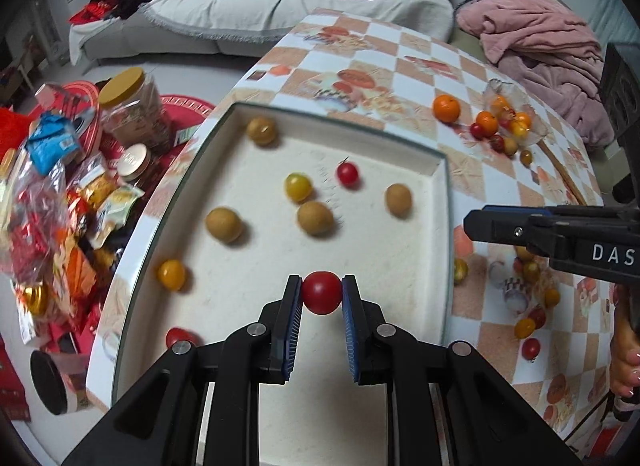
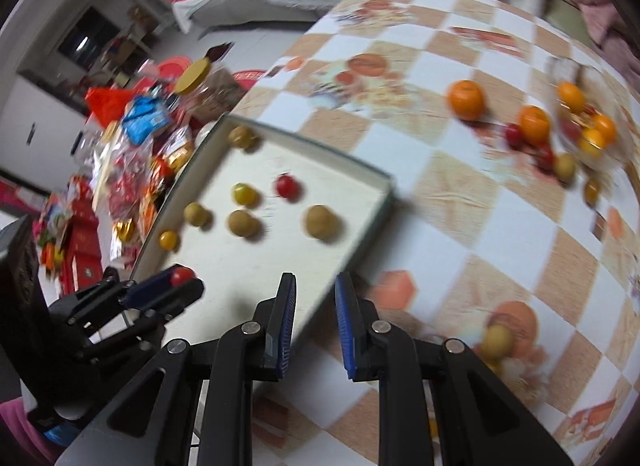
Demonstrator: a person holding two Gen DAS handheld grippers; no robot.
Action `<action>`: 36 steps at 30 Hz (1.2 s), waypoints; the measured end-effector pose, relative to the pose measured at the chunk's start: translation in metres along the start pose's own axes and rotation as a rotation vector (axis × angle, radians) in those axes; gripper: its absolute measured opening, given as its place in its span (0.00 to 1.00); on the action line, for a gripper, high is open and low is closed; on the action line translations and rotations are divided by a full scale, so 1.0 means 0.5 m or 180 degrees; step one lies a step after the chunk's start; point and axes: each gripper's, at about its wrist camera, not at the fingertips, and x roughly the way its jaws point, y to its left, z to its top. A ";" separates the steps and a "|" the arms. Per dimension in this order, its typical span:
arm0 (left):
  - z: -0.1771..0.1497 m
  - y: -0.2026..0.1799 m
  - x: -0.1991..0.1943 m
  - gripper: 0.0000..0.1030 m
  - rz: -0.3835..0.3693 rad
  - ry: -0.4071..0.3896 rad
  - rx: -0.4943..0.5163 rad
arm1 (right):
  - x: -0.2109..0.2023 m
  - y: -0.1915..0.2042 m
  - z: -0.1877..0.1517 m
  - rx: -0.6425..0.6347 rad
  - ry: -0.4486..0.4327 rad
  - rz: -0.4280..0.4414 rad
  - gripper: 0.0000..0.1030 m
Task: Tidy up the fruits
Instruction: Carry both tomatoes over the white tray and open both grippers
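My left gripper (image 1: 321,293) is shut on a red cherry tomato (image 1: 321,292) and holds it above the near part of the white tray (image 1: 445,225). Several small fruits lie in the tray: brown longans (image 1: 315,218), yellow tomatoes (image 1: 298,187) and a red tomato (image 1: 347,173). My right gripper (image 2: 315,290) is open and empty over the tray's right edge (image 2: 376,209). It shows in the left wrist view (image 1: 496,227) at the right. The left gripper with its tomato (image 2: 182,274) shows in the right wrist view at the lower left.
Loose oranges (image 1: 446,108) and small tomatoes lie by a clear plastic bag (image 1: 516,117) on the checkered tablecloth (image 1: 360,49). More small fruits (image 1: 530,298) lie right of the tray. Snack packets and jars (image 1: 80,169) crowd the floor at the left. A sofa stands behind.
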 end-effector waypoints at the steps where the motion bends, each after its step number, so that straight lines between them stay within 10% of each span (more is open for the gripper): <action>1: -0.008 0.007 0.005 0.20 0.0021 0.0020 -0.0015 | 0.008 0.009 0.001 -0.0033 0.0025 0.0008 0.22; 20: -0.033 0.029 0.033 0.20 -0.0019 0.0129 -0.0054 | -0.003 -0.103 -0.074 0.0320 0.0135 -0.0376 0.35; 36: -0.050 0.031 0.040 0.20 0.0031 0.0233 0.0002 | 0.074 0.097 -0.214 -0.1357 0.0574 0.0159 0.35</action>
